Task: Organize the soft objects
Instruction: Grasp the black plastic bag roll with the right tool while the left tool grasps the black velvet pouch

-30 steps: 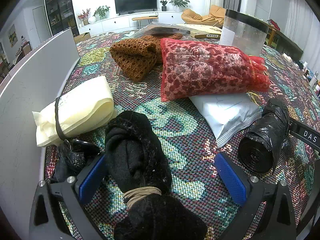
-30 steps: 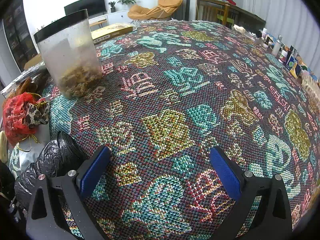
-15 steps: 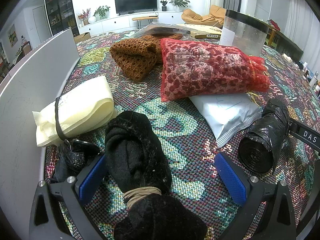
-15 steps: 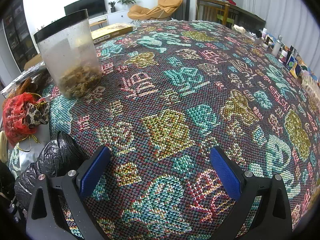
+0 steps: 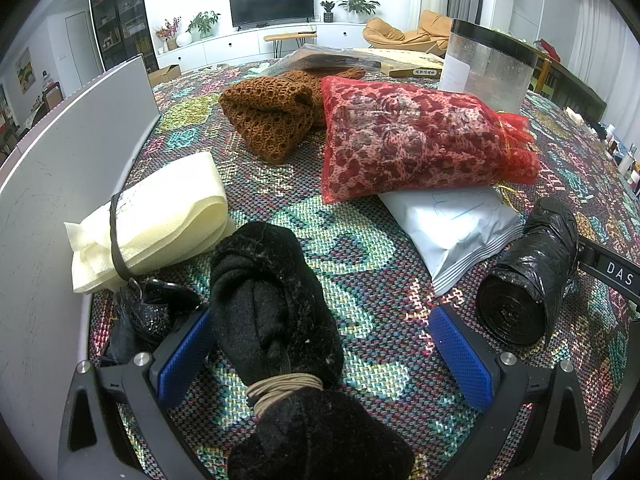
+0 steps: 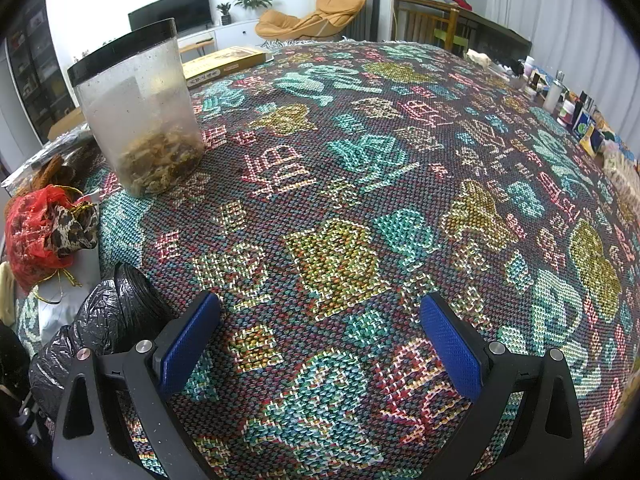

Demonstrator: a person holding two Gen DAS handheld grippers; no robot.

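Left gripper [image 5: 320,344]: we hold it wide around the black fuzzy fabric bundle tied with a beige band [image 5: 276,312], left pad touching, ready to clamp
Right gripper [image 6: 320,344]: wide, empty, over bare woven tablecloth [image 6: 360,160], free for sorting

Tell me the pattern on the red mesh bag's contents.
Leopard print, under the red mesh bag; clearest in the left wrist view.
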